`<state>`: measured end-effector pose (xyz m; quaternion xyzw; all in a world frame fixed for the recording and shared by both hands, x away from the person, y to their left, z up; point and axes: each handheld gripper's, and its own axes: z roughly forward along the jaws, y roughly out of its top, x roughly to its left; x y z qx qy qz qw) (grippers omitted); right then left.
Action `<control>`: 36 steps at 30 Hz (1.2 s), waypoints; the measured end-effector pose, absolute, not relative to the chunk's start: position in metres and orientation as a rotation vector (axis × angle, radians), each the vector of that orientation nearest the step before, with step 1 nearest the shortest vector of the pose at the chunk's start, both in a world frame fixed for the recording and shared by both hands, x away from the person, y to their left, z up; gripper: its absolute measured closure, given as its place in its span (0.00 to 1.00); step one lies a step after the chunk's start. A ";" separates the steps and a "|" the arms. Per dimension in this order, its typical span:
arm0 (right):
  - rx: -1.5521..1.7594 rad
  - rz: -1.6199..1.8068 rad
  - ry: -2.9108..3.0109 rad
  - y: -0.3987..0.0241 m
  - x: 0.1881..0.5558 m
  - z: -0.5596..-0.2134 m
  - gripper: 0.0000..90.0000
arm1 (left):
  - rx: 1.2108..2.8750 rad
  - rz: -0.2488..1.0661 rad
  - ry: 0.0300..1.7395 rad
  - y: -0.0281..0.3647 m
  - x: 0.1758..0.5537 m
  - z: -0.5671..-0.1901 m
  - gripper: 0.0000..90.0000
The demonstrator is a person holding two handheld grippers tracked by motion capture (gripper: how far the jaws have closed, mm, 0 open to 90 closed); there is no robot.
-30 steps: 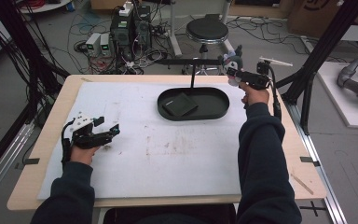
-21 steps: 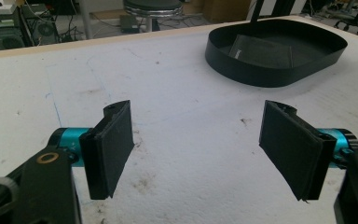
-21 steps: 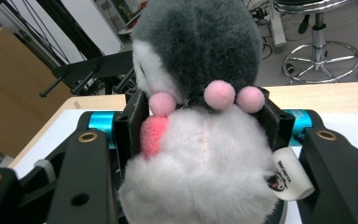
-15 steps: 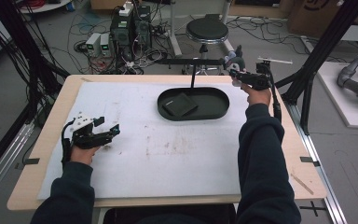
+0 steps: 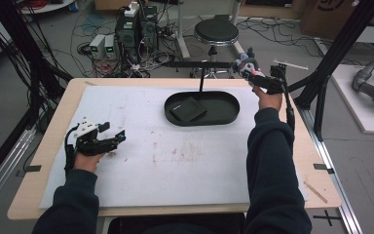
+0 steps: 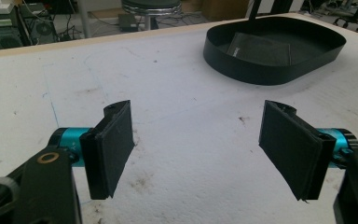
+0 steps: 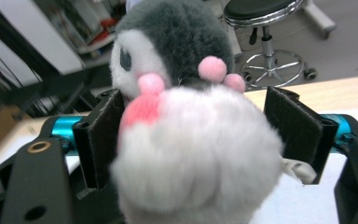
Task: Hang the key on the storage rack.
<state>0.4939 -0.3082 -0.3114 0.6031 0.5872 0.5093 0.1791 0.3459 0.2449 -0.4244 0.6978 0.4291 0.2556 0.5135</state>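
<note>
The left gripper (image 5: pixel 109 140) rests on the white sheet (image 5: pixel 175 161), on the near left side well away from the black tray (image 5: pixel 231 114). Its jaws stand wide apart with nothing between them. The tray sits farther back on the sheet, with a flat dark packet (image 5: pixel 187 108) lying inside it. A thin black stand (image 5: pixel 202 73) rises from the back of the tray, with a bar across its top. Past the tray's right end, at the right tip of that bar, the right gripper (image 5: pixel 247 69) is held up in the air. Its jaws have just been opening. A soft toy penguin (image 7: pixel 186 116) still sits between them, but the right pad (image 7: pixel 291 128) no longer looks pressed into the fur. The left pad (image 7: pixel 103 135) is right at the fur, and I cannot tell if it still pushes. The toy could slip and drop past the back edge of the table, because nothing squeezes it now. How the toy hangs on the bar is hard to see: the toy is tiny in the high view, and its fluffy body blocks the bar in the right gripper view.
</note>
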 end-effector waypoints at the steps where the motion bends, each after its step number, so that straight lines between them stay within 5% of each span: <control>1: 1.705 1.438 1.665 -0.309 0.494 -0.312 0.26 | 1.679 0.614 1.031 0.245 0.346 -0.424 0.29; 20: 1.711 1.314 1.660 -0.333 0.473 -0.339 0.28 | 1.679 0.614 1.027 0.243 0.345 -0.424 0.29; 36: 1.326 1.157 1.916 -0.324 0.430 -0.319 0.26 | 1.657 0.605 1.030 0.243 0.345 -0.423 0.29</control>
